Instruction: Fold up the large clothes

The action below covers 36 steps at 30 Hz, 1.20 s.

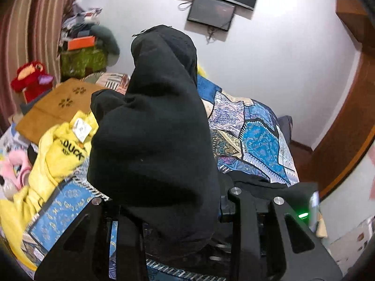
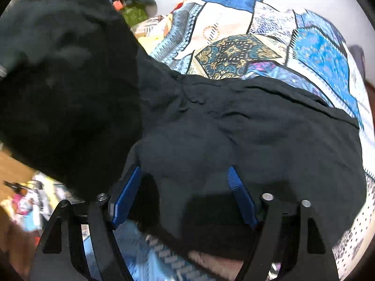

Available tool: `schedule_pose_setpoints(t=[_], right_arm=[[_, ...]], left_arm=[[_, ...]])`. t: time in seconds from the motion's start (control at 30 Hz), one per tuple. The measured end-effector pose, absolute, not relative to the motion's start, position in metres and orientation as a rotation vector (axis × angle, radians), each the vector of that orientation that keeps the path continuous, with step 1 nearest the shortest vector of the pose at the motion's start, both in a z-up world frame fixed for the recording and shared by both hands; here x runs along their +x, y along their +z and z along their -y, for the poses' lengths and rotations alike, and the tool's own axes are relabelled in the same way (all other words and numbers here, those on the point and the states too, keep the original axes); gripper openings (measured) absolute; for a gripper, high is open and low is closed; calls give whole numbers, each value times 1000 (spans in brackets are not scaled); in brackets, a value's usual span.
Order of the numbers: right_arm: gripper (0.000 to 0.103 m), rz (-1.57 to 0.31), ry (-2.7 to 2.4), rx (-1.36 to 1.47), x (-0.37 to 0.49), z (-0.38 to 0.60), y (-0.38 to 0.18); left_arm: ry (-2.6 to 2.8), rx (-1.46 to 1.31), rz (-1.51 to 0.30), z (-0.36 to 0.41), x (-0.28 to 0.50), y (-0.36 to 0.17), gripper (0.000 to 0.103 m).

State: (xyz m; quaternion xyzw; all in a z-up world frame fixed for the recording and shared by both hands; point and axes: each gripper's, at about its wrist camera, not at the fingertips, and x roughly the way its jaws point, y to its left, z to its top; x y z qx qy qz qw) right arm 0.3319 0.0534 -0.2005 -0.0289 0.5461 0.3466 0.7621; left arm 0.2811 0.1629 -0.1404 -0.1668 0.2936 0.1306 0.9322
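Over the bed (image 1: 257, 126) with its patchwork cover, we have the black garment (image 1: 152, 121) bunched and lifted in our left hand-held gripper (image 1: 178, 213), which is clamped on the cloth. Our right hand-held gripper (image 2: 182, 194) stands open, pads either side of a flat part of the garment (image 2: 234, 121) lying near the bed's near edge. We judge this the spreading step; next we need a second grip, then a pull apart. A yellow garment (image 1: 58, 154) lies at the left edge.

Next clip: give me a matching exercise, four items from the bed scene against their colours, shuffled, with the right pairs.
Items:
1. garment in the left claw
2. hoodie printed DUCK
3. plush toy by the curtain
4. bedspread

Colours:
A. blue patchwork
B. red
C. black
D. yellow

Pairs: 1-C, 2-D, 3-B, 4-A
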Motion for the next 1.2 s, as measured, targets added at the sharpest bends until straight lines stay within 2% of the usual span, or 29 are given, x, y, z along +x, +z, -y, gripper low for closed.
schedule_pose_setpoints(t=[0.13,0.23,0.37,0.5,0.67,0.8,0.93,1.03,1.13,1.2], right_arm=[[73,-1087,671,93,333,21,-164],[73,-1057,524,91,339,77,-159],[73,-1063,330,40,339,118,-186],[73,-1216,388,132,335,119,-242],[73,-1252,429,213,338,127,-251],[73,-1252,411,222,331,137,-243],[73,-1172,367,238,317,162,-220],[73,-1143,319,246,305,187,-206],[73,-1133,279,237,295,206,-198],[73,-1132,263,235,290,213,-195]], left_arm=[[257,-229,-622,-152,289,-137,33],[249,-160,-624,-132,289,-134,33],[213,-90,-627,-100,298,-131,33],[144,-20,-634,-59,309,-129,33],[44,76,-646,-14,319,-132,33],[-67,38,-741,14,338,-151,33],[-170,-112,-900,16,360,-188,34],[-241,-150,-998,21,370,-222,40],[-252,-53,-988,34,364,-223,49],[-301,-63,-1008,33,359,-219,65]])
